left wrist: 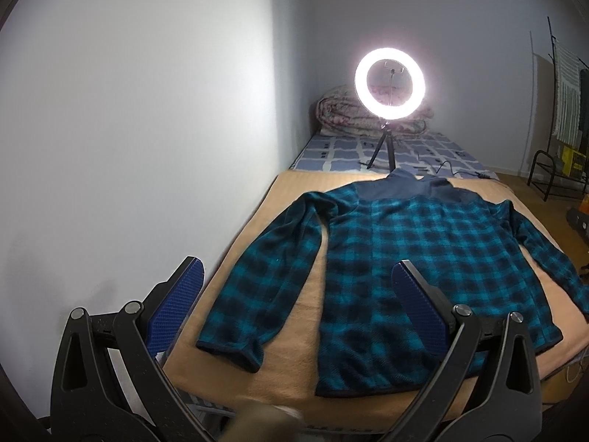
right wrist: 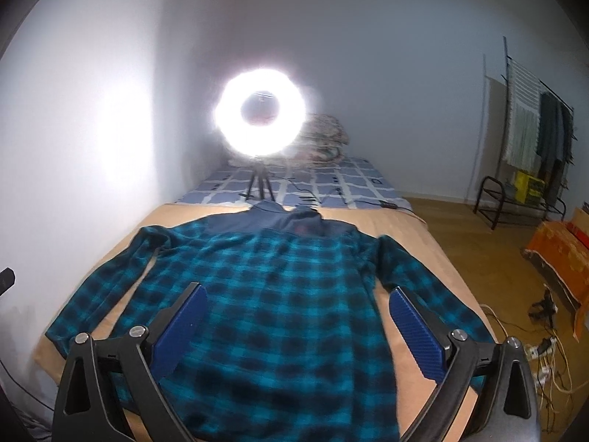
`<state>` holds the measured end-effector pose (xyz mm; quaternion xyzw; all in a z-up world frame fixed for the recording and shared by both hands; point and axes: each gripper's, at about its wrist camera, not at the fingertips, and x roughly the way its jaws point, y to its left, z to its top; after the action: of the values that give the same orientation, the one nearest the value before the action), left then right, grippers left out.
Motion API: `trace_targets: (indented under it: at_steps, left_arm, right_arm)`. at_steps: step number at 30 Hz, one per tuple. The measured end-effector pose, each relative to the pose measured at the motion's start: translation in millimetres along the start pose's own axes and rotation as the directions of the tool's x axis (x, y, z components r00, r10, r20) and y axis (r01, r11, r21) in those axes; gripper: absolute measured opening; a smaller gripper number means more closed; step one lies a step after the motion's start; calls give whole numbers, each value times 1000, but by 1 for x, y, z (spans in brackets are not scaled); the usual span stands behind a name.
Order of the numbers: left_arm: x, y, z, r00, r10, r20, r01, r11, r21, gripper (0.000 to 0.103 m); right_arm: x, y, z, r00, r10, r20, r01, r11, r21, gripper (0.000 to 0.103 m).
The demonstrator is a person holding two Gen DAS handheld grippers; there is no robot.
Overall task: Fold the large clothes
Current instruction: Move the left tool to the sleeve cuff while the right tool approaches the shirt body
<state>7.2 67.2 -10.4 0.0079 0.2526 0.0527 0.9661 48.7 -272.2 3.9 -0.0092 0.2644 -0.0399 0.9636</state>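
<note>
Jaws apart on both grippers, holding nothing, above one plaid jacket lying flat on the bed.

Left gripper hangs over its left sleeve and hem; right gripper over the body. One ring light stands beyond the collar. Only the right view shows the orange cloth and floor cables. No readable writing.

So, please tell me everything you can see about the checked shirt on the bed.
The checked shirt is a large long-sleeved garment in teal and black plaid, apparently fleece, with a plain dark blue yoke and collar. It lies flat and unfolded on a tan blanket, collar towards the ring light, hem nearest the cameras. Both sleeves angle outward and down beside the body. Dark trim edges the hem and cuffs. The left gripper and right gripper are open above it, not touching it.
</note>
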Motion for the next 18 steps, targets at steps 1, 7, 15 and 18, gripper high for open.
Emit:
trace_targets:
  at_steps: [1,7,15,18]
  left_arm:
    - [2,5,-4,1000,8,-10,-8,1000,-1,103]
    - [16,40,-34,996,59,-66,-61,998,-25,103]
    - [31,75,-61,986,46,-163,-61,994,-88,79]
    - [41,87,-67,977,-15,-212,-18,988,-152,58]
  right_arm:
    - [3,7,1,1000,19,9,-19,1000,-12,100]
    - [33,59,7,979,198,-50,-202,974,-105,96]
    - [109,146,7,833,480,-276,-505,863,-24,64]
    - [137,184,-3,765,546,-341,-581,814,1,54]
